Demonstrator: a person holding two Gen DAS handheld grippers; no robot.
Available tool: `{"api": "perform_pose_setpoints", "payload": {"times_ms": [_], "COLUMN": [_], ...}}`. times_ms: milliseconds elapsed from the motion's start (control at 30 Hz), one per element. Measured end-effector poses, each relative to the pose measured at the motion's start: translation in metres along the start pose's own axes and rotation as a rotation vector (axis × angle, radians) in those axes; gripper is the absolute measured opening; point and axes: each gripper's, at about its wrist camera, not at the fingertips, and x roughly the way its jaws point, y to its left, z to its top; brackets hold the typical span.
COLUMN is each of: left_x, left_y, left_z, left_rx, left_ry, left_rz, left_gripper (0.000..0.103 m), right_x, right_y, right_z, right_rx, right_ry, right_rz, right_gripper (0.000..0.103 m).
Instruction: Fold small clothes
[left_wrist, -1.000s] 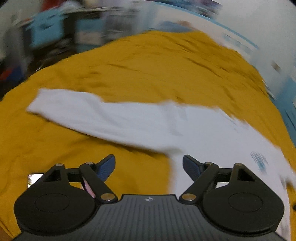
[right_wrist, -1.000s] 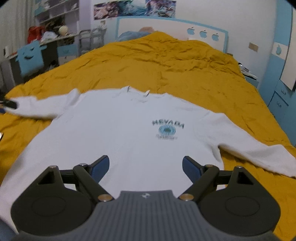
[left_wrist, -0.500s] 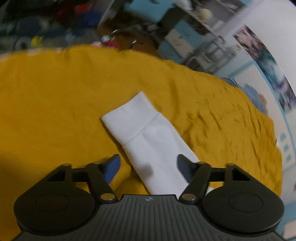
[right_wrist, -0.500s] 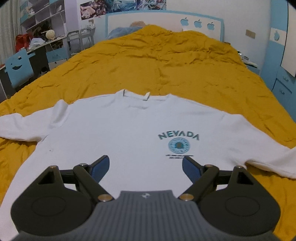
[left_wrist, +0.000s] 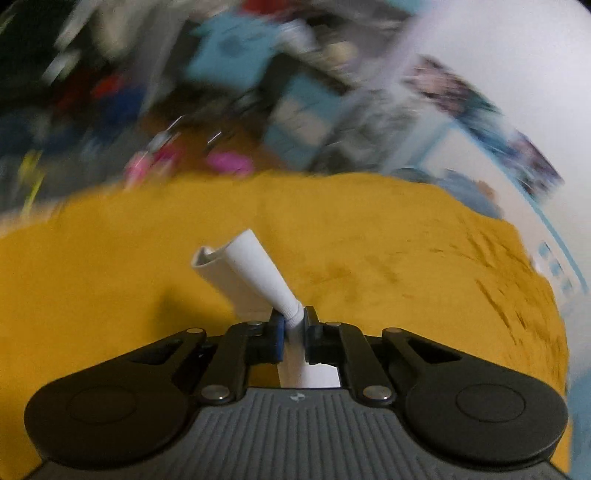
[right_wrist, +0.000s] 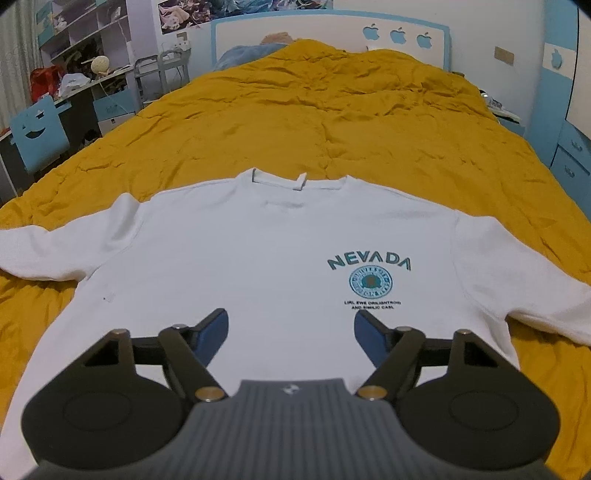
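One sweatshirt (right_wrist: 258, 258) (two grippers).

Left wrist view is smeared with motion blur toward its edges; right wrist view is sharp, evenly lit, fisheye-bent.

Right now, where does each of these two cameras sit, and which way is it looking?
Left wrist view: rides on the left claw, looking down its fingers at a white sleeve pinched between them, over the yellow bedspread.
Right wrist view: rides on the right claw, open above the white sweatshirt, facing the headboard.
Shared: the same sweatshirt, bedspread and room; only claws show, no hands.
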Motion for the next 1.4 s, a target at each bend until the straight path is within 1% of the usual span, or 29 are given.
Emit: {"api": "perform_pose_setpoints", "payload": {"times_ms": [33,67,100,167,200,233,267,333,367,433,500,567,600,700,767,800,833,867,900,933,1000,1067,1100,1133,1167,1233,1300,1367,1400], "left_x": [-0.014,-0.025,-0.034,-0.056,-0.060,-0.066,-0.072,-0.077,-0.079,-0.079,-0.076,-0.065,-0.058,-0.038,-0.025,-0.019,-0.015,-0.010,-0.005,-0.005,-0.014,-0.023,-0.027,-0.033,-0.037,-0.039,-0.039,-0.035,-0.034], "left_y": [-0.025,-0.050,-0.072,-0.121,-0.142,-0.164,-0.189,-0.227,-0.250,-0.279,-0.308,-0.326,-0.326,-0.329,-0.323,-0.318,-0.317,-0.310,-0.310,-0.304,-0.300,-0.286,-0.282,-0.275,-0.267,-0.256,-0.240,-0.223,-0.215], "left_z": [0.002,0.003,0.001,-0.007,-0.014,-0.022,-0.035,-0.065,-0.087,-0.130,-0.180,-0.228,-0.245,-0.304,-0.332,-0.340,-0.347,-0.349,-0.348,-0.344,-0.330,-0.303,-0.292,-0.276,-0.260,-0.233,-0.206,-0.186,-0.177], "left_rx": [0.081,0.157,0.221,0.344,0.387,0.431,0.485,0.571,0.629,0.724,0.817,0.888,0.908,0.958,0.976,0.972,0.962,0.941,0.923,0.904,0.867,0.787,0.758,0.737,0.724,0.715,0.734,0.771,0.780], "left_ry": [-0.023,-0.044,-0.060,-0.085,-0.087,-0.083,-0.074,-0.062,-0.061,-0.062,-0.039,0.020,0.059,0.217,0.321,0.381,0.435,0.496,0.532,0.554,0.576,0.610,0.605,0.585,0.558,0.515,0.459,0.406,0.392], "left_rz": [-0.023,-0.045,-0.059,-0.083,-0.095,-0.108,-0.123,-0.149,-0.164,-0.178,-0.210,-0.241,-0.254,-0.276,-0.284,-0.294,-0.310,-0.332,-0.352,-0.383,-0.448,-0.553,-0.583,-0.595,-0.587,-0.536,-0.451,-0.339,-0.301], "left_gripper": [0.010,0.010,0.010,0.010,0.010,0.010,0.010,0.010,0.010,0.010,0.010,0.010,0.010,0.010,0.012,0.017,0.026,0.030,0.036,0.038,0.040,0.047,0.052,0.055,0.055,0.055,0.055,0.055,0.055], "right_x": [-0.001,0.000,0.000,0.000,-0.001,-0.003,-0.004,-0.007,-0.008,-0.012,-0.015,-0.018,-0.018,-0.019,-0.017,-0.016,-0.014,-0.011,-0.009,-0.006,-0.001,0.004,0.007,0.010,0.012,0.020,0.034,0.052,0.062], "right_y": [-0.002,-0.003,-0.005,-0.010,-0.013,-0.016,-0.020,-0.028,-0.031,-0.037,-0.042,-0.048,-0.050,-0.055,-0.059,-0.061,-0.062,-0.062,-0.062,-0.060,-0.056,-0.049,-0.045,-0.041,-0.037,-0.029,-0.022,-0.018,-0.017], "right_z": [-0.001,-0.002,-0.003,-0.004,-0.005,-0.006,-0.007,-0.008,-0.008,-0.010,-0.012,-0.015,-0.017,-0.023,-0.029,-0.031,-0.034,-0.035,-0.037,-0.037,-0.036,-0.030,-0.025,-0.020,-0.016,-0.004,0.005,0.010,0.011], "right_rx": [-0.001,-0.002,-0.001,0.004,0.007,0.012,0.018,0.034,0.041,0.053,0.063,0.076,0.081,0.089,0.097,0.102,0.108,0.111,0.114,0.116,0.116,0.119,0.118,0.117,0.118,0.131,0.166,0.215,0.243], "right_ry": [0.005,0.014,0.020,0.029,0.029,0.027,0.025,0.020,0.016,0.007,0.005,0.008,0.011,0.028,0.042,0.050,0.061,0.073,0.081,0.087,0.095,0.093,0.087,0.080,0.072,0.063,0.074,0.110,0.137], "right_rz": [-0.005,-0.017,-0.032,-0.053,-0.053,-0.053,-0.051,-0.052,-0.053,-0.055,-0.057,-0.056,-0.055,-0.060,-0.062,-0.061,-0.060,-0.058,-0.052,-0.043,-0.016,0.021,0.041,0.058,0.077,0.132,0.184,0.212,0.219], "right_gripper": [0.065,0.059,0.056,0.055,0.053,0.052,0.051,0.051,0.051,0.051,0.051,0.051,0.051,0.050,0.050,0.050,0.050,0.050,0.050,0.050,0.050,0.050,0.050,0.050,0.050,0.051,0.051,0.052,0.054]}}
